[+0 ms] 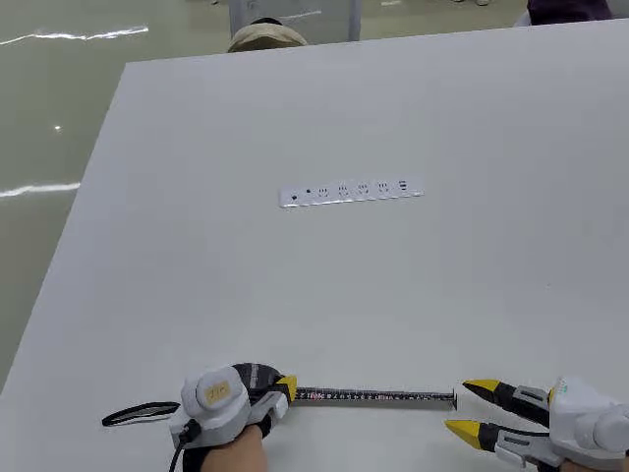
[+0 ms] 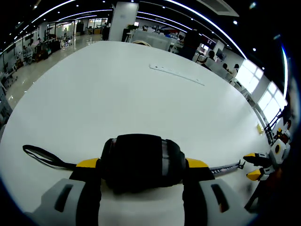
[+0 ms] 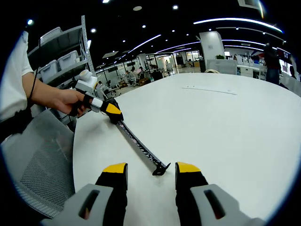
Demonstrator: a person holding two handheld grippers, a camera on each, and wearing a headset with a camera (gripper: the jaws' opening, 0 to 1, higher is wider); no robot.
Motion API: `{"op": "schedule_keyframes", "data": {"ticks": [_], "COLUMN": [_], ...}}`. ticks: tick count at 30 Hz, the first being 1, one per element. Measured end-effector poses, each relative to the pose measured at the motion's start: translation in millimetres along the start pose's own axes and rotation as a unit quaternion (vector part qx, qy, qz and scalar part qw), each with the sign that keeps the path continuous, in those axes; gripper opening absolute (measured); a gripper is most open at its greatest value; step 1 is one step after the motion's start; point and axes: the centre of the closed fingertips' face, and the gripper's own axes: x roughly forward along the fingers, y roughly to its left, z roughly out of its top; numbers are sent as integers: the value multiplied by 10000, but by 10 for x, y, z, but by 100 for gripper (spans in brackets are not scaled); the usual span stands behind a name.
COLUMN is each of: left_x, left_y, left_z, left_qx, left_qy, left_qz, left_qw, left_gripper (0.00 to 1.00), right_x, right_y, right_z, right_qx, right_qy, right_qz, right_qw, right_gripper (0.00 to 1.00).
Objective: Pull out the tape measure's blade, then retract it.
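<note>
A black tape measure [image 2: 141, 161] sits clamped between the yellow-tipped jaws of my left gripper [image 1: 270, 388], near the table's front edge. Its blade [image 1: 373, 397] lies flat on the white table, pulled out to the right, and ends in a hook [image 3: 160, 169]. A black wrist strap [image 1: 138, 414] trails left from the case. My right gripper [image 1: 464, 406] stands open just past the hook, with the hook [image 1: 453, 398] in front of the gap and not held. In the right gripper view the blade [image 3: 136, 141] runs away to the left gripper [image 3: 109, 111].
A white power strip [image 1: 351, 191] lies in the middle of the white table [image 1: 393, 285]. The table's left edge [image 1: 69, 226] drops to a shiny floor. A grey mesh chair [image 3: 37, 160] stands by the near edge.
</note>
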Motion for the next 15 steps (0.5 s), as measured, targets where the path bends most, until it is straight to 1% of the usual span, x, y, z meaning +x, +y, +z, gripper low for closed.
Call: {"op": "schedule_keyframes", "data": {"ticks": [7, 12, 15], "left_x": [4, 8, 11], "left_y": [-2, -1, -3], "left_z": [-4, -9, -16], "left_qx": [15, 13, 5], "left_qy": [5, -2, 8], "left_qz": [-1, -15, -17], "left_qw": [10000, 10000, 10000], "left_gripper": [68, 69, 69], "right_x": [43, 62, 79], "right_y": [-14, -52, -75], "right_z": [-30, -39, -71], "right_qx": [35, 74, 109], "right_qy": [48, 65, 84], "right_qz": [69, 96, 107], "right_qw": [10000, 9999, 9998], "right_gripper": [40, 39, 39]}}
